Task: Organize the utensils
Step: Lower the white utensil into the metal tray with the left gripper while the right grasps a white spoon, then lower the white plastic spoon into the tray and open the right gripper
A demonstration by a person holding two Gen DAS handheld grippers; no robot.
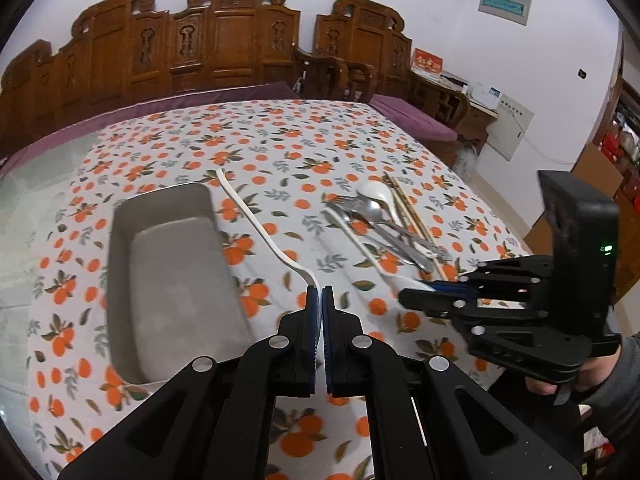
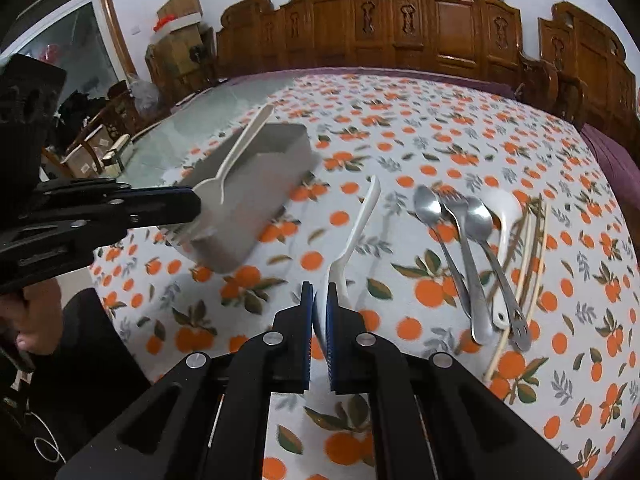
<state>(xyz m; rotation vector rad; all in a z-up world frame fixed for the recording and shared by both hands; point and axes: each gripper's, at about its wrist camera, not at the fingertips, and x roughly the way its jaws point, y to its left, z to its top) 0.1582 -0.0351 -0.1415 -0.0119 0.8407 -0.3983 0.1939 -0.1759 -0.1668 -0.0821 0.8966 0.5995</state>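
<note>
My left gripper (image 1: 321, 292) is shut on the bowl end of a white plastic spoon (image 1: 256, 220), whose handle points away to the upper left, beside the grey rectangular tray (image 1: 120, 260). My right gripper (image 2: 319, 288) is shut on a second white spoon (image 2: 356, 224), lifted off the orange-print cloth. Each gripper shows in the other's view: the right gripper (image 1: 416, 292) at the right, the left gripper (image 2: 196, 204) with its spoon (image 2: 240, 148) over the tray (image 2: 256, 216). Metal spoons (image 2: 426, 204), a fork (image 2: 452, 200), a white soup spoon (image 2: 504, 208) and chopsticks (image 2: 528, 248) lie in a pile on the cloth.
A carved wooden bench (image 1: 236, 40) with purple cushions runs behind the table. Bare glass tabletop (image 1: 36, 200) shows left of the cloth. A person's hand (image 1: 600, 368) holds the right gripper near the table's front right edge. Boxes (image 2: 180, 8) stand at the far left corner.
</note>
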